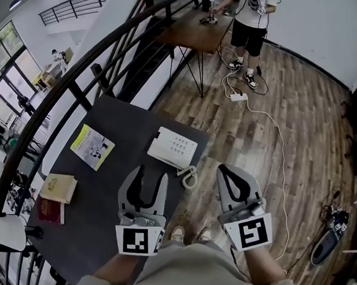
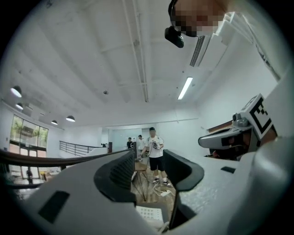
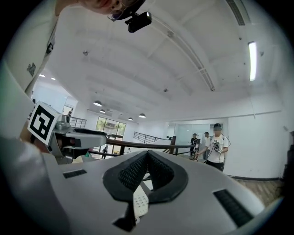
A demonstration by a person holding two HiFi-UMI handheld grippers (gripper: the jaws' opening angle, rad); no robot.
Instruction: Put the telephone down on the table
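The white telephone (image 1: 173, 148) lies flat on the dark table (image 1: 103, 200) near its right front corner, with its coiled cord hanging over the edge. My left gripper (image 1: 151, 173) hovers just in front of the phone, jaws apart and nothing between them. In the left gripper view the left gripper (image 2: 148, 156) points level across the room, and the telephone (image 2: 149, 213) shows low between its jaws. My right gripper (image 1: 222, 168) is off the table's right edge over the floor, tips together and empty. The right gripper (image 3: 147, 153) likewise shows its jaws meeting, and the telephone (image 3: 140, 202) peeks below them.
A yellow booklet (image 1: 92, 147), a tan book (image 1: 58, 187) and a red booklet (image 1: 48, 212) lie on the table's left part. A black railing (image 1: 69, 80) curves behind it. Farther off, a person (image 1: 248, 16) stands by a wooden table (image 1: 194, 30). A power strip (image 1: 238, 96) with its cable lies on the floor.
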